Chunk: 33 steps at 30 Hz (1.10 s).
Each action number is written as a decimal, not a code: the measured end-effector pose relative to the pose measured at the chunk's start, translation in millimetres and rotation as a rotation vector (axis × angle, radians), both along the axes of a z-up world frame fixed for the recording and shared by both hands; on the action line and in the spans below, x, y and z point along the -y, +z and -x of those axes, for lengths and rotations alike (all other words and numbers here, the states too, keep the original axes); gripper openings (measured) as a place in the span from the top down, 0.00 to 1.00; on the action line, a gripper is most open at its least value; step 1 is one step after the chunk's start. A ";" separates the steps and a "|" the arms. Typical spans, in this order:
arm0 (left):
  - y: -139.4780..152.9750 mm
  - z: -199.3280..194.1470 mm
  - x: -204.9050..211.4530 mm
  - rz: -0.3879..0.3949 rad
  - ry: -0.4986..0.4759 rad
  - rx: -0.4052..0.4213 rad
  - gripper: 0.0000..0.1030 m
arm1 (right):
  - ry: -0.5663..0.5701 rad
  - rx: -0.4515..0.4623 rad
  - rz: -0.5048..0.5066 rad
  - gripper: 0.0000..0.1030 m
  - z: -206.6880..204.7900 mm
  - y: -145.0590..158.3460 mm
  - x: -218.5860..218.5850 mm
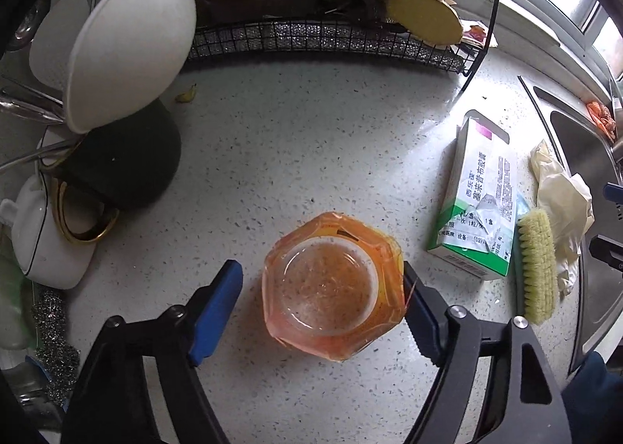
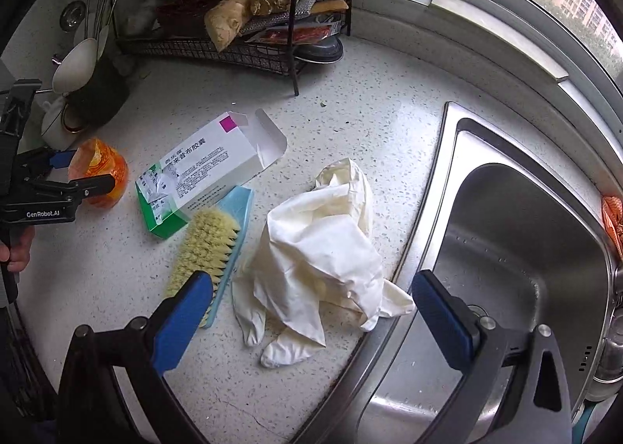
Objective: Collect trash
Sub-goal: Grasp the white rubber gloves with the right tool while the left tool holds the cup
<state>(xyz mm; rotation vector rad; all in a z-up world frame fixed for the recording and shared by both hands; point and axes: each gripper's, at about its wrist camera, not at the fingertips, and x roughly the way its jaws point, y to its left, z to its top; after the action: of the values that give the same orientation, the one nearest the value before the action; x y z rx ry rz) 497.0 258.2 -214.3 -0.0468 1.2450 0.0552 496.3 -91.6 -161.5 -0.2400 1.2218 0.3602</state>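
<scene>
An orange plastic cup point(image 1: 333, 286) stands on the speckled counter point(image 1: 292, 155), seen from above; it also shows in the right wrist view point(image 2: 99, 175). My left gripper point(image 1: 323, 288) is open with its fingers either side of the cup; the right finger touches it, the left stands apart. An open white-and-green medicine box point(image 1: 481, 198) point(image 2: 202, 175) lies to the right. Crumpled white rubber gloves point(image 2: 323, 253) point(image 1: 560, 202) lie beside the sink. My right gripper point(image 2: 311, 311) is open just above the gloves, with its fingers either side of them.
A yellow-bristled scrub brush point(image 2: 210, 245) point(image 1: 537, 265) lies between box and gloves. A steel sink point(image 2: 518, 257) is at right. A wire rack point(image 1: 323, 39) with ginger stands at the back. A utensil holder with white ladles point(image 1: 128, 43), a white pot point(image 1: 43, 233) and steel wool point(image 1: 54, 342) crowd the left.
</scene>
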 end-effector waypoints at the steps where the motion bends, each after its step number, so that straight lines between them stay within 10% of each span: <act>1: -0.1 -0.2 0.3 0.001 -0.002 -0.001 0.29 | 0.000 0.000 0.000 0.01 0.2 0.3 -0.2; 28: 20.7 27.4 41.7 0.015 -0.010 0.011 0.37 | 0.176 -0.032 0.049 0.01 -26.2 -39.2 -34.7; 33: 21.6 29.5 44.0 0.022 -0.009 0.006 0.37 | 0.183 -0.057 0.042 0.21 -34.3 -46.9 -33.9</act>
<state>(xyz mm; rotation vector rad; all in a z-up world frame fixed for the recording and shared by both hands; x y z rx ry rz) 467.5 214.2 -192.7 -0.0607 1.2401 0.0334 530.6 -57.7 -208.3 -0.3813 1.2682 0.5033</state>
